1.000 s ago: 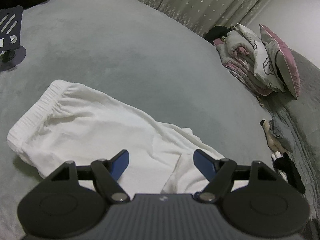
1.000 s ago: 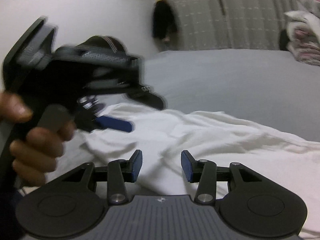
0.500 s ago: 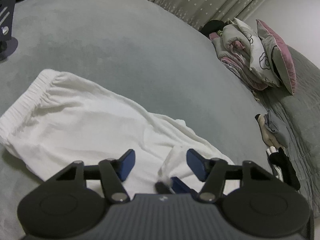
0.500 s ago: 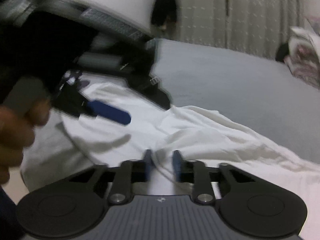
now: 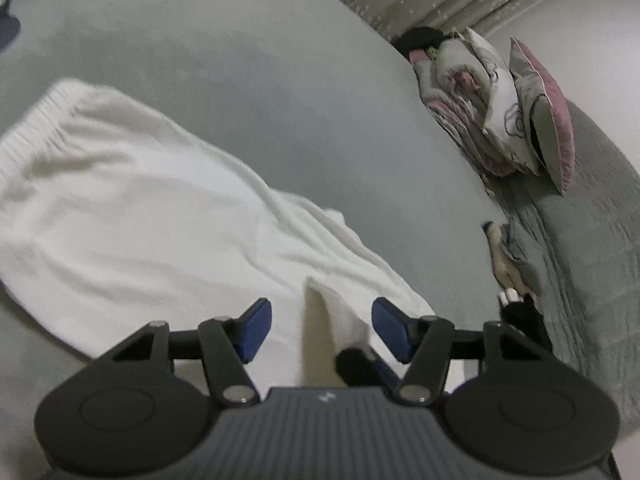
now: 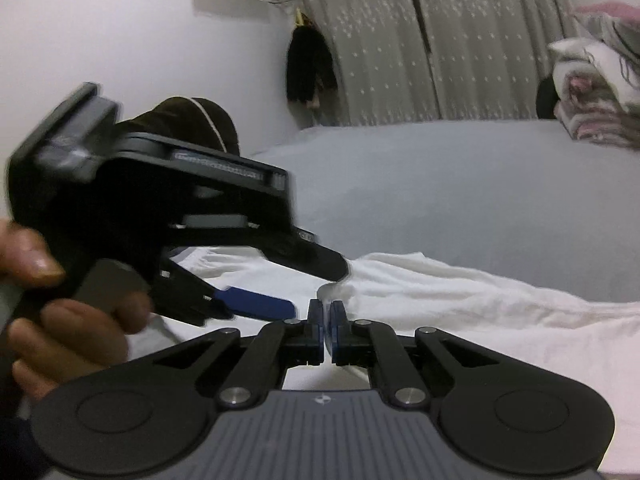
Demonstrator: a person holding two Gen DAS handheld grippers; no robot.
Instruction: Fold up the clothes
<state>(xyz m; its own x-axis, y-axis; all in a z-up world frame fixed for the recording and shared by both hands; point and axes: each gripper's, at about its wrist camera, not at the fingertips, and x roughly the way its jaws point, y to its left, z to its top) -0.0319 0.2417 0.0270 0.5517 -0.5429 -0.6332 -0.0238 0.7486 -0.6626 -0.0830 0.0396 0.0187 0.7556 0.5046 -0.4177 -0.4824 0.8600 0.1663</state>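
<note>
White shorts [image 5: 152,216] lie spread on a grey bed [image 5: 280,100], elastic waistband at the far left. My left gripper [image 5: 320,330] is open just above the shorts' near hem, where a fold of cloth stands up between its blue fingers. My right gripper [image 6: 326,316] is shut on that raised hem of the shorts [image 6: 460,300]. In the right wrist view the left gripper [image 6: 256,306] shows at the left, held in a hand, its blue finger close beside the right one's fingertips. The right gripper's tip also shows low in the left wrist view [image 5: 356,364].
A pile of folded bedding and a pink-edged pillow [image 5: 520,108] sits at the bed's far right. A grey quilt [image 5: 592,240] covers the right side, with small dark and beige items [image 5: 512,276] on it. Curtains [image 6: 460,40] hang behind the bed.
My right gripper closed on the shorts' hem and lifted a fold of it. My left gripper moved in close beside it, its jaws narrowing slightly but staying open.
</note>
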